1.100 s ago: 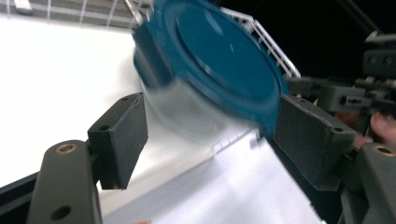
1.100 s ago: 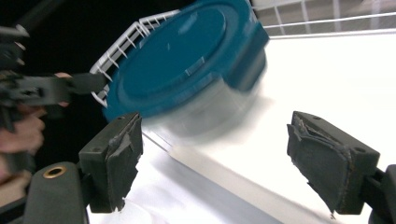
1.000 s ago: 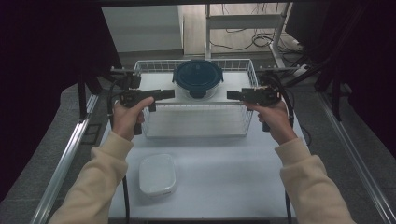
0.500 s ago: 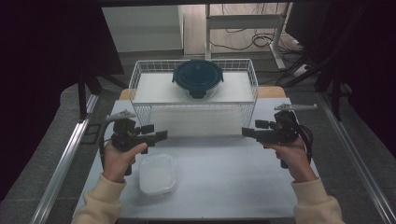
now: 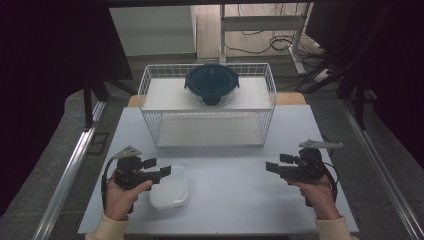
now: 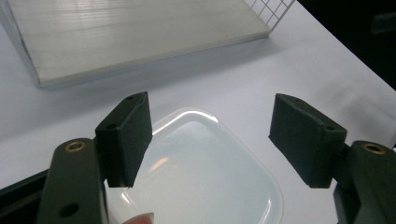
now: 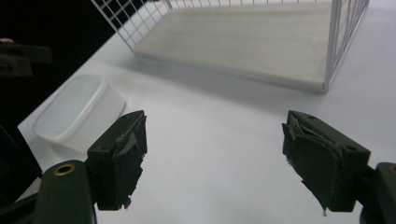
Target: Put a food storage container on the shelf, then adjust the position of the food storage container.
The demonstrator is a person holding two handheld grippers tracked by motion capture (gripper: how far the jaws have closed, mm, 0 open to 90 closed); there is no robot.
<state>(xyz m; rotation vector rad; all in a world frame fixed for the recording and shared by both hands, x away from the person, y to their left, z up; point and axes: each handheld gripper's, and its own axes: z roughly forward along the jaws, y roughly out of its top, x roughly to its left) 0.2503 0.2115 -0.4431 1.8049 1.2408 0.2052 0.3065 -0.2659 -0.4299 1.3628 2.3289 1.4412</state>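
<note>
Hidden or cut off: in the left tool view the box (image 6: 205, 172) runs off the near edge, and a fingertip shows at that edge. In the right tool view the box (image 7: 77, 114) lies to the left, its near end behind the left jaw. In the high view the person shows as two hands and cuffs, cut off at the near edge. The contents of the bowl cannot be made out through its lid.

Count:
- Tools, two. Left tool (image 5: 162, 172), held at the near left of the table (image 5: 235, 200), jaws wide apart over the box's left edge, gripping nothing; whether the pads touch the box cannot be told. Right tool (image 5: 271, 167), held at the near right, jaws wide apart over bare table, gripping nothing.
- Box, one: white, translucent, rounded corners, lid on, on the table at near left, just right of the left hand (image 5: 122, 197).
- Rack (image 5: 207, 110), one: white wire, two tiers, at the far middle of the table.
- Bowl (image 5: 212, 84), one: round, dark blue lid with clips, on the rack's upper shelf; lower shelf bare.
- Hands, two; right hand (image 5: 317, 192) well apart from the box.
</note>
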